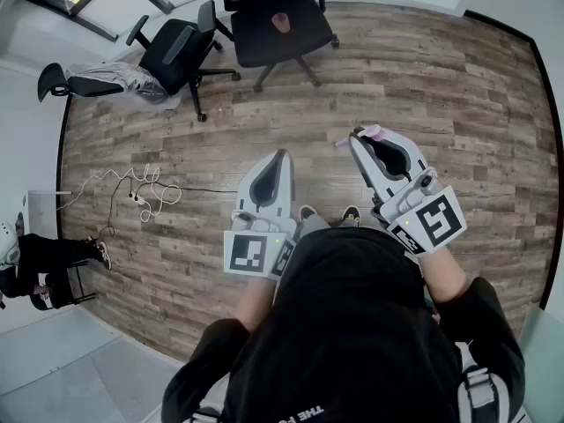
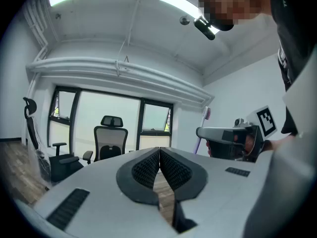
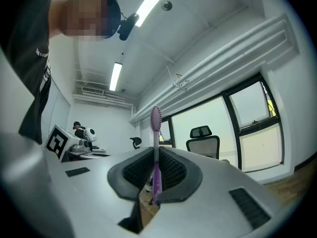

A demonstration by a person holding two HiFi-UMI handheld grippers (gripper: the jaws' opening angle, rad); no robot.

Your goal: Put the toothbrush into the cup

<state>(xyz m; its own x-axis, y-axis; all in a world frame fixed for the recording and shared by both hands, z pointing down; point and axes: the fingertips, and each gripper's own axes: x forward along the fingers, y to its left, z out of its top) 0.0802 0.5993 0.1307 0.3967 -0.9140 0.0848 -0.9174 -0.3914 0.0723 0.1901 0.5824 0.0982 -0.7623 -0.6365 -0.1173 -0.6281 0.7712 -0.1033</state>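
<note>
My right gripper (image 3: 155, 151) is shut on a purple toothbrush (image 3: 156, 148), which stands upright between the pads with its bristled head above the jaws. In the head view the right gripper (image 1: 359, 136) points away from the person and the toothbrush (image 1: 368, 132) pokes out sideways at its tip. The left gripper (image 1: 280, 154) is held beside it, shut with nothing in it; its pads meet in the left gripper view (image 2: 159, 150). From there I see the right gripper (image 2: 200, 132) and the toothbrush (image 2: 204, 125) to the right. No cup is in view.
Wooden floor (image 1: 423, 104) lies below. Two black office chairs (image 1: 273, 20) (image 1: 172, 55) stand at the far side, another chair (image 1: 97, 82) lies covered in plastic. A white cable (image 1: 141, 192) coils on the floor at left. A seated person's legs (image 1: 44, 258) show at the far left.
</note>
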